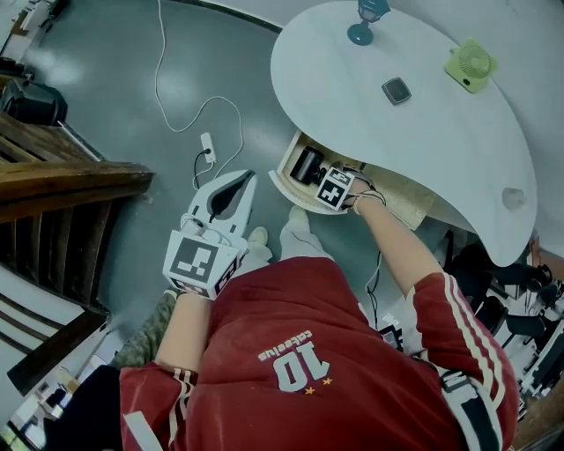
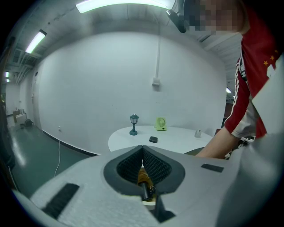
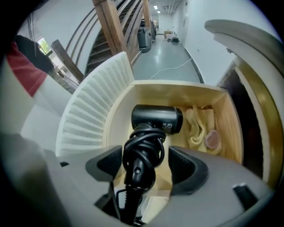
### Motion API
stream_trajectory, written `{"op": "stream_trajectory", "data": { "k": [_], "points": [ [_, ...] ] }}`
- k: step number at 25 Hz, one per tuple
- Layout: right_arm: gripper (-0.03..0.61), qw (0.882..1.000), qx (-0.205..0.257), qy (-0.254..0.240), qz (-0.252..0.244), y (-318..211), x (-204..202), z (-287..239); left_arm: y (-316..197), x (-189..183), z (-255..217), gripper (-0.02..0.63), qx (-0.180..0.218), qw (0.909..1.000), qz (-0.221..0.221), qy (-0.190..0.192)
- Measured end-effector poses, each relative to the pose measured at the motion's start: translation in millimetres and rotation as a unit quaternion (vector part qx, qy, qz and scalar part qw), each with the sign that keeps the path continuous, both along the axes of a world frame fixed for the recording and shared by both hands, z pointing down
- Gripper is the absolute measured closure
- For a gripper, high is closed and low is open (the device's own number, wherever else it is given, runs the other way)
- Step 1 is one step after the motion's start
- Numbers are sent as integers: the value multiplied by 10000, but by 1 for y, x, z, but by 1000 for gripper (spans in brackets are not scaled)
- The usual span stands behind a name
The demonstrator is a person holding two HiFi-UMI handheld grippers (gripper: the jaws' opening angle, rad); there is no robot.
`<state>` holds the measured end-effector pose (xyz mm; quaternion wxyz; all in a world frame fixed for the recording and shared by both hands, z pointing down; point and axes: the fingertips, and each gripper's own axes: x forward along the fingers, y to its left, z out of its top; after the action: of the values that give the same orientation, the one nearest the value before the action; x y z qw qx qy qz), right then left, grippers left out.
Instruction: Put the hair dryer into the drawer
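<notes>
The black hair dryer (image 3: 156, 119) lies inside the open wooden drawer (image 3: 177, 91), its cord wound round the handle. In the head view the dryer (image 1: 307, 164) shows in the drawer (image 1: 284, 181) under the white table. My right gripper (image 3: 145, 158) points steeply down over it and is open. The wrapped handle stands between the pads (image 3: 104, 162), with a gap on each side. From the head view only the right gripper's (image 1: 324, 179) marker cube shows. My left gripper (image 1: 245, 179) hangs over the floor left of the drawer, its fingertips (image 2: 142, 150) shut on nothing.
A cream cloth (image 3: 198, 124) lies in the drawer beside the dryer. The drawer's white ribbed front (image 3: 88, 116) stands at the left. On the table (image 1: 423, 141) are a small lamp (image 1: 363, 22), a green fan (image 1: 470, 63) and a dark square item (image 1: 397, 90). A power strip (image 1: 208, 145) lies on the floor.
</notes>
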<state>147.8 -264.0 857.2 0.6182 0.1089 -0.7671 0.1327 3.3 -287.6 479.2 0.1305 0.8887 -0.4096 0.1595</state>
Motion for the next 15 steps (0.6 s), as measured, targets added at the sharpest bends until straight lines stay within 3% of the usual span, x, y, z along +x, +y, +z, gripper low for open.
{"op": "stream_trajectory", "data": {
  "k": [2,4,8,12,15],
  "points": [
    [290,10000,70,31,12,2,2,4,1,-1,0,614,4,10000,5,0],
    [298,9996,195,-3,216,-1,1,3,1,-3,-1,614,1,10000,-5,-1],
    [311,9905,434,-73,1303,-23,4,-2,1,-9,-1,614,-46,10000,-81,16],
    [313,9770,737,209,1989,-45,15,-2,2,-10,0,614,-36,10000,-43,-67],
    [311,9715,949,531,2105,-53,19,2,3,-11,2,614,-74,9999,-31,-112]
  ]
}}
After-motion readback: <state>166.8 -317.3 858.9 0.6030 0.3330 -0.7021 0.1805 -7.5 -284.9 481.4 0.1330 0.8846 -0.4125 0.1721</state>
